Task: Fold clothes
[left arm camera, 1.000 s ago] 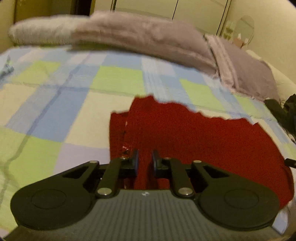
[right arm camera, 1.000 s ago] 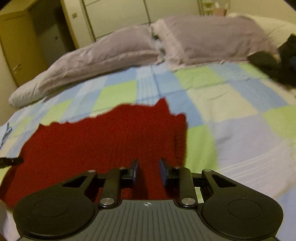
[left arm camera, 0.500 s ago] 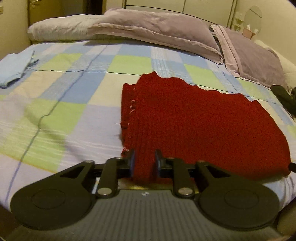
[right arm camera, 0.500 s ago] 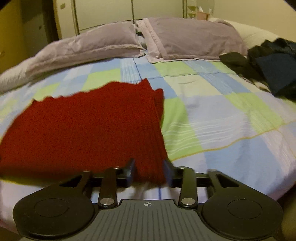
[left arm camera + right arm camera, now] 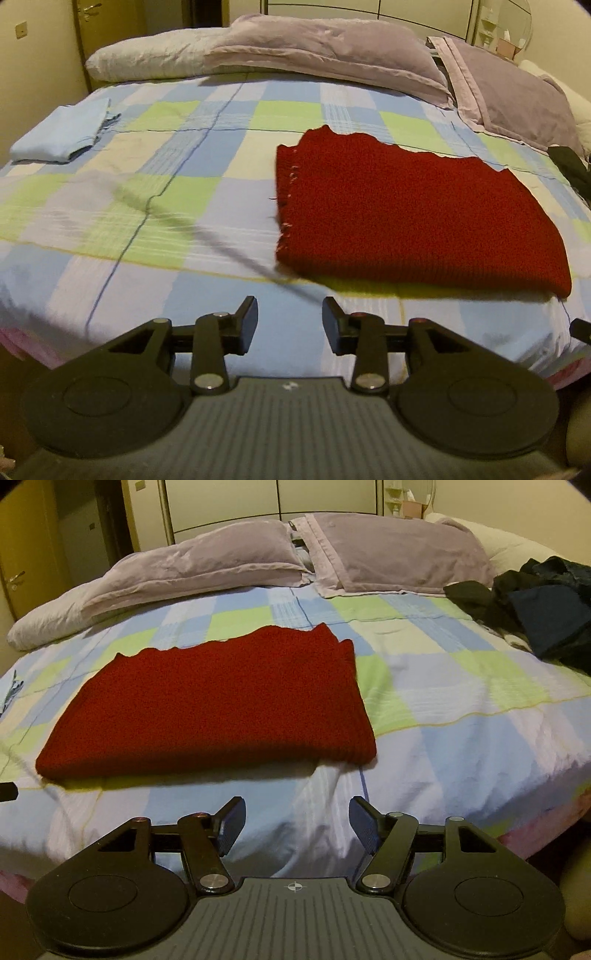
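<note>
Left gripper (image 5: 289,319) and right gripper (image 5: 295,825): fingers apart and opening, nothing between them, both clear of the cloth. Just beyond, the red knitted sweater (image 5: 218,698) lies folded flat on the blue-green checked bedspread (image 5: 177,192). Fold step looks done; next probably another fold or fetching the dark clothes pile (image 5: 535,613) near the lilac pillows (image 5: 399,550). No readable writing.
</note>
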Demonstrator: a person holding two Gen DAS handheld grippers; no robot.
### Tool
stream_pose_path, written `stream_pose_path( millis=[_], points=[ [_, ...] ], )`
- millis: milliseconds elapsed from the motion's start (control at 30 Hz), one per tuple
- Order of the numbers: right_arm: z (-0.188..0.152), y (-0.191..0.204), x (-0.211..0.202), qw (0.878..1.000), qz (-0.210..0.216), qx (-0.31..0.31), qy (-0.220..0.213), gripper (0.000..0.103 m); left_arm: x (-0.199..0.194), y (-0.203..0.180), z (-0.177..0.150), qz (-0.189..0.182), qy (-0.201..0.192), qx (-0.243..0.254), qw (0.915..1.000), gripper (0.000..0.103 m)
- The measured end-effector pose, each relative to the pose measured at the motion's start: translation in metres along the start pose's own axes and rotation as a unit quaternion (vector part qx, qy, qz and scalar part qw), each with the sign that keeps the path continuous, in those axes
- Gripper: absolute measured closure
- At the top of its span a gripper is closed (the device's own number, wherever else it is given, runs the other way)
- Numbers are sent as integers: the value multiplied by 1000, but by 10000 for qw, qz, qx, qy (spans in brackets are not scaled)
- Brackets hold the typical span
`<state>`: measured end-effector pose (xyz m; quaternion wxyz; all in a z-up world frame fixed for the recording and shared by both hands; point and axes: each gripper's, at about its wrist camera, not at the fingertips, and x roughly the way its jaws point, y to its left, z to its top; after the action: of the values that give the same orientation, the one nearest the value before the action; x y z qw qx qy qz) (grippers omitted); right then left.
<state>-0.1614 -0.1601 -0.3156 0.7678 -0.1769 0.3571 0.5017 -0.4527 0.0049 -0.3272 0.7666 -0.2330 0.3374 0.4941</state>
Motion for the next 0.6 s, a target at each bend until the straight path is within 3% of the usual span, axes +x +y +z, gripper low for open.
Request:
stream_pose_path(
  millis=[600],
  points=[
    [-18, 2, -35, 9997, 53, 125, -189, 38, -40, -1, -19, -102, -190, 103, 9997, 66]
  ],
)
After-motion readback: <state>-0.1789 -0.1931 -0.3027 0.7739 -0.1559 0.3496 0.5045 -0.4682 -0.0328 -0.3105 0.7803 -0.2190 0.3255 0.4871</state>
